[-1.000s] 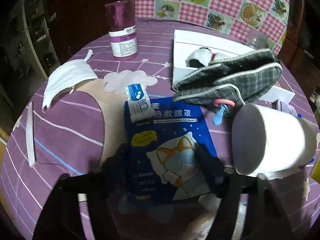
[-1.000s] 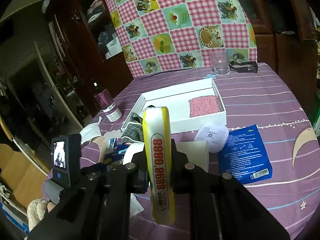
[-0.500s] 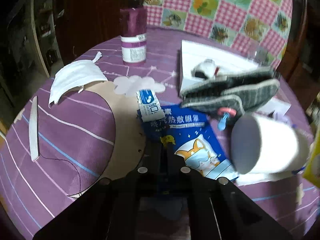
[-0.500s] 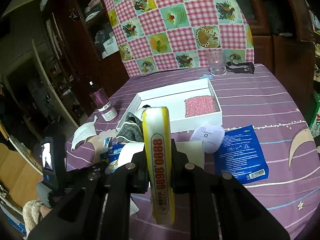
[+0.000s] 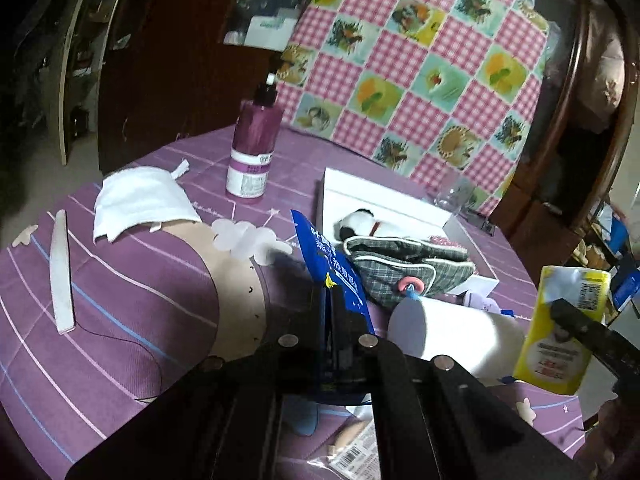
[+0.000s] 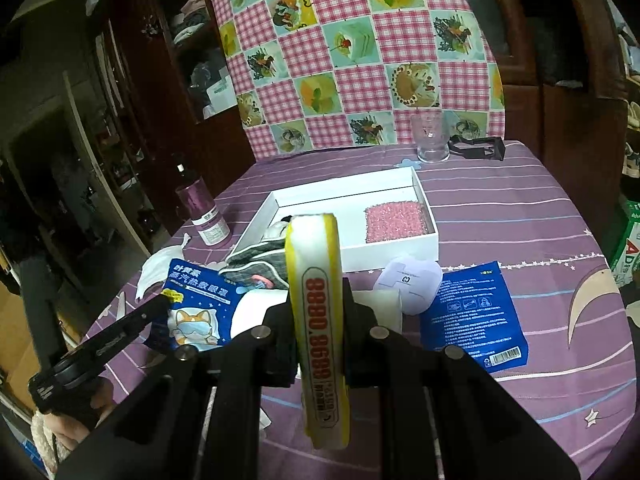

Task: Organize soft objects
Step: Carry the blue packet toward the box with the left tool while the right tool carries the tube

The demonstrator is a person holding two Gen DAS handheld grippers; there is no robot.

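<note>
Eye-mask sachet: pinched edge-on between closed left gripper fingers, lifted off table | tissue pack: clamped upright in right gripper | white tray: ahead of both | Risk: thin, slick sachet may slide out; both loads converging could collide.

My left claw and right claw are matte black, angular plastic, each studded with round silver screw heads. Bare skin of my hand shows below.
</note>
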